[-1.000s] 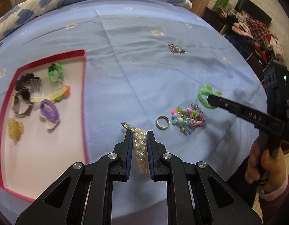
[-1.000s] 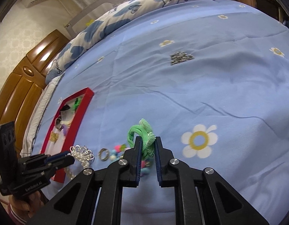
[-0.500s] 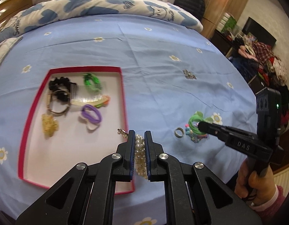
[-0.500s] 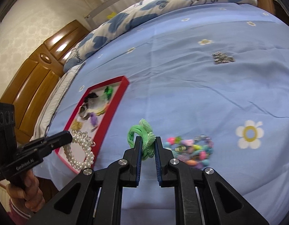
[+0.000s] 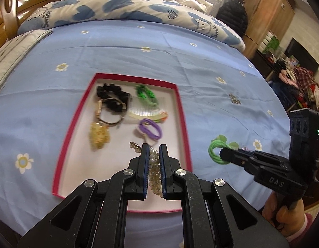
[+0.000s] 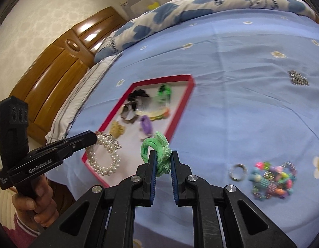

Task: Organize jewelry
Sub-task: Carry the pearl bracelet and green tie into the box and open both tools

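Printed in pale capitals, "DAS", on the black arm of the right hand-held gripper (image 5: 222,157), seen from the left wrist. Lettered in white along the arm of the left hand-held gripper (image 6: 95,138), seen from the right wrist: "GenRobot.AI". Scrawled in dark blue script on the heart-patterned duvet (image 5: 122,13) at the head of the bed: "Smile", legible at its left end and again at its right corner.
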